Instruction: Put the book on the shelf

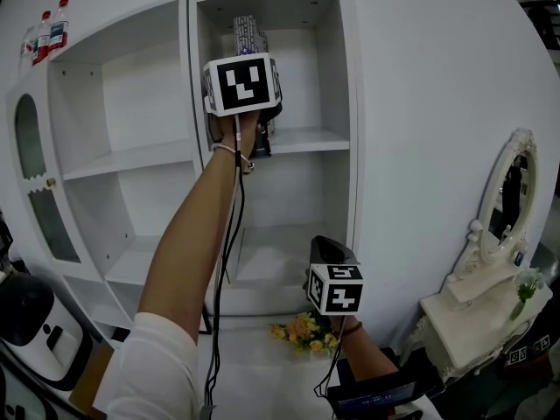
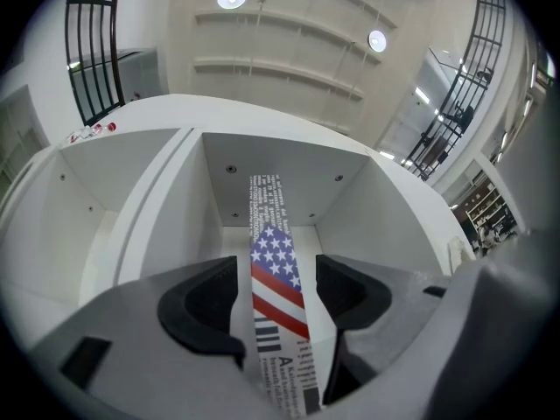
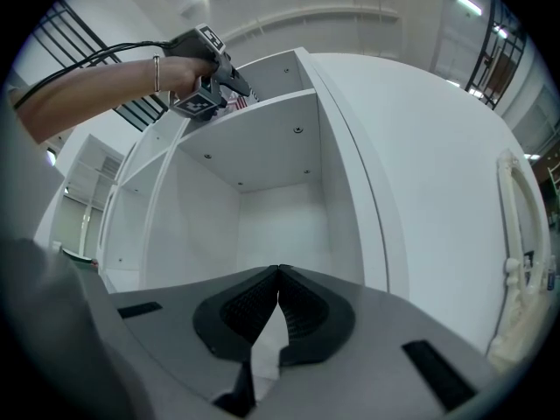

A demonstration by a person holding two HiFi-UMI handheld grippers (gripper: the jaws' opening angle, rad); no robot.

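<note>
The book (image 2: 267, 208) stands on the shelf (image 1: 306, 138) between the left claw's (image 2: 276, 267) parted jaws, seemingly needing only withdrawal; the right claw (image 3: 278, 274) is closed, empty.

White shelf (image 1: 306, 138), book (image 2: 278, 278) spine with red-and-white stripes, white stars on blue, black print, yellow flowers (image 1: 302, 329)

In the head view the left gripper (image 1: 248, 94) is covering most of the book (image 1: 248, 31) — its lower end is running off the left gripper view's bottom edge.
</note>
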